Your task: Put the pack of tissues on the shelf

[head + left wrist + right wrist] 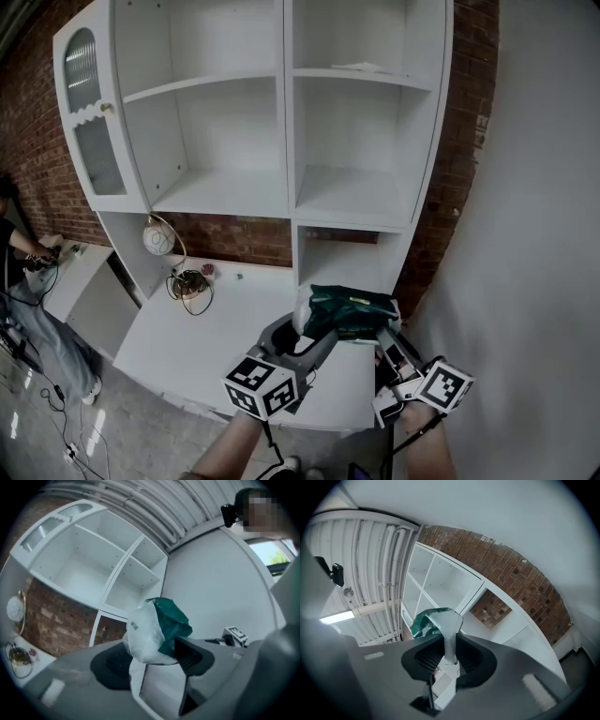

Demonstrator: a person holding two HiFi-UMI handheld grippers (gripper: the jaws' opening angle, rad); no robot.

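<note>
The pack of tissues [349, 312], green with a clear white plastic end, hangs above the right part of the white shelf unit's desk top [216, 337]. My right gripper [389, 339] is shut on a thin flap of its wrapper [449, 639], seen pinched between the pads in the right gripper view. My left gripper [302, 339] stands open around the white end of the pack [146, 637]. Its left pad is apart from the pack and its right pad [190, 656] lies against the green side. The empty shelf compartments [347, 192] rise behind the pack.
A round white lamp [157, 237] and a coil of cable [190, 283] sit at the back of the desk top. A glass-paned door [89, 122] hangs open at upper left. A person [23, 272] stands at the far left. A grey wall [534, 234] closes the right side.
</note>
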